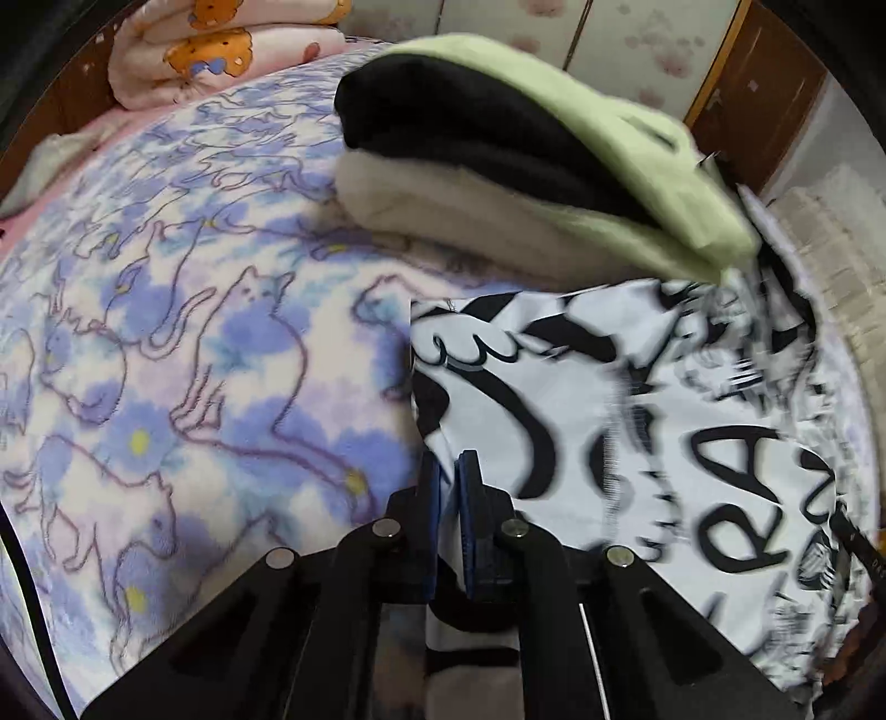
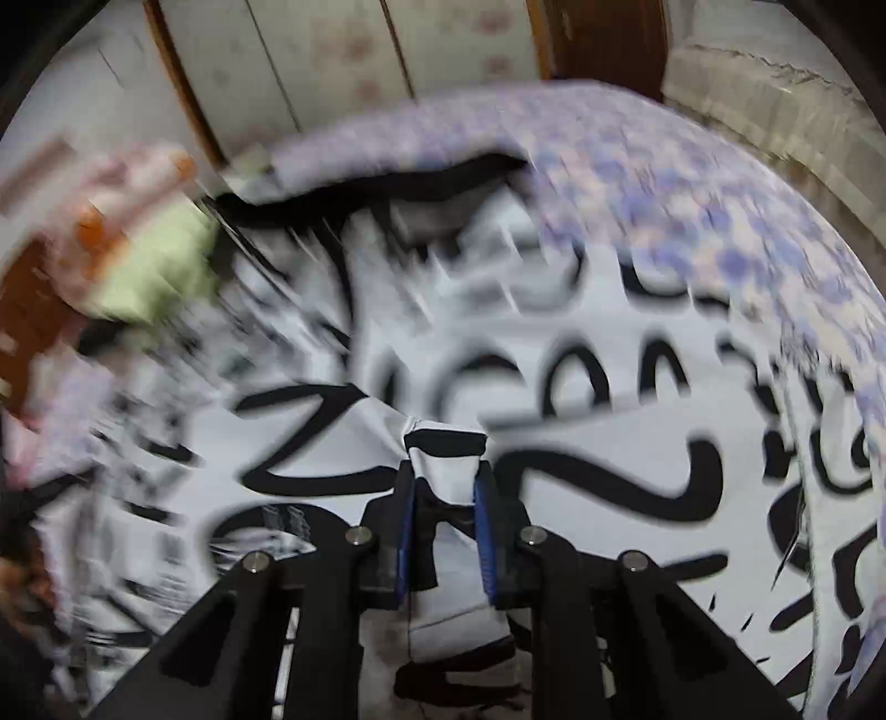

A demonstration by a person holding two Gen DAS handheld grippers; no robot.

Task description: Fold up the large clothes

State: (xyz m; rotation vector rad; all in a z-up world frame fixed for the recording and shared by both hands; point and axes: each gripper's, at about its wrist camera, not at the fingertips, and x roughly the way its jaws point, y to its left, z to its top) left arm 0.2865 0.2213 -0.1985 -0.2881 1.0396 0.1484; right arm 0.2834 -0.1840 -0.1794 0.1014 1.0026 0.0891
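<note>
We judge ourselves mid-fold: the left gripper (image 1: pixel 449 471) and right gripper (image 2: pixel 446 482) each have fingers clamped on an edge of the black-and-white printed garment (image 1: pixel 637 432), partly spread on the bed (image 1: pixel 166 332) just beside the folded stack (image 1: pixel 498 166).

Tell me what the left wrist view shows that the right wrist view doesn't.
Left only: the left claw shut on the garment's edge, a sharp stack of cream, black and green folded clothes, and the cartoon quilt.

Right only: the right claw shut on a bunched fold, with the garment's lettering spread wide but blurred.

Both: the black-and-white garment on the blue floral blanket.
</note>
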